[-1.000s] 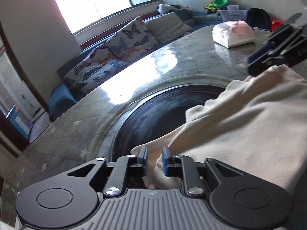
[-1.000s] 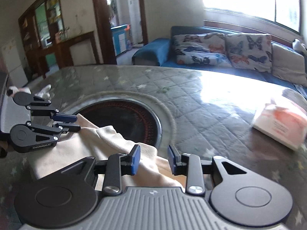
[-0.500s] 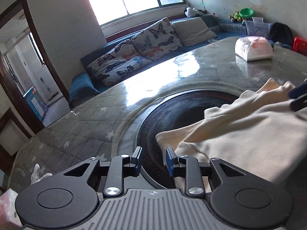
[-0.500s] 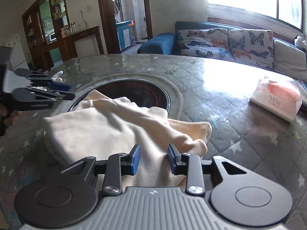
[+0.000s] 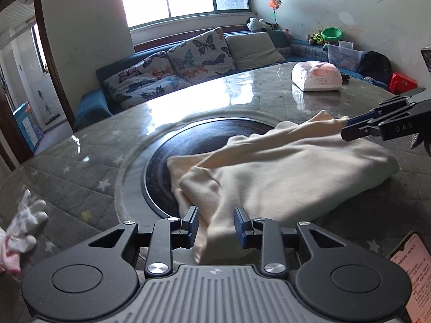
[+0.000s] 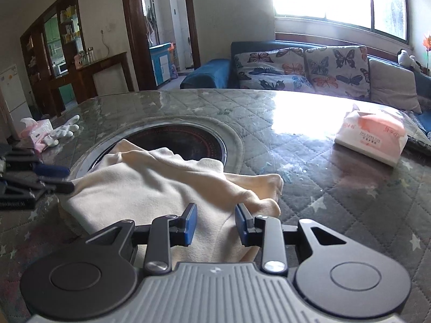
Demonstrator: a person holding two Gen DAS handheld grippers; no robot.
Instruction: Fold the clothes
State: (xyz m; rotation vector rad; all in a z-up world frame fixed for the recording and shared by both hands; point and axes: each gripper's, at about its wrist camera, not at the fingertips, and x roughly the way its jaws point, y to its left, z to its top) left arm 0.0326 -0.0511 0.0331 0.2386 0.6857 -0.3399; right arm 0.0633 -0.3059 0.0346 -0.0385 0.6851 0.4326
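cream garment (image 5: 282,177) folded on table (image 5: 80,167); left gripper (image 5: 216,224) & right gripper (image 6: 216,223) jaws apart, nothing clamped.

Cream garment (image 5: 282,177), grey star-quilted table (image 5: 80,167), butterfly-print cushions (image 5: 199,53)

We note a round table (image 6: 336,215) under a quilted grey cover with pale stars, a dark circular inset (image 6: 188,140) at its centre. A white and pink tissue pack (image 6: 373,138) lies toward the window side. At the opposite edge we see white gloves (image 6: 63,132) beside a pink packet (image 6: 37,132). A phone (image 5: 413,266) with a lit screen lies at the near rim. Behind, a blue sofa (image 6: 207,74) carries butterfly cushions (image 6: 336,67).
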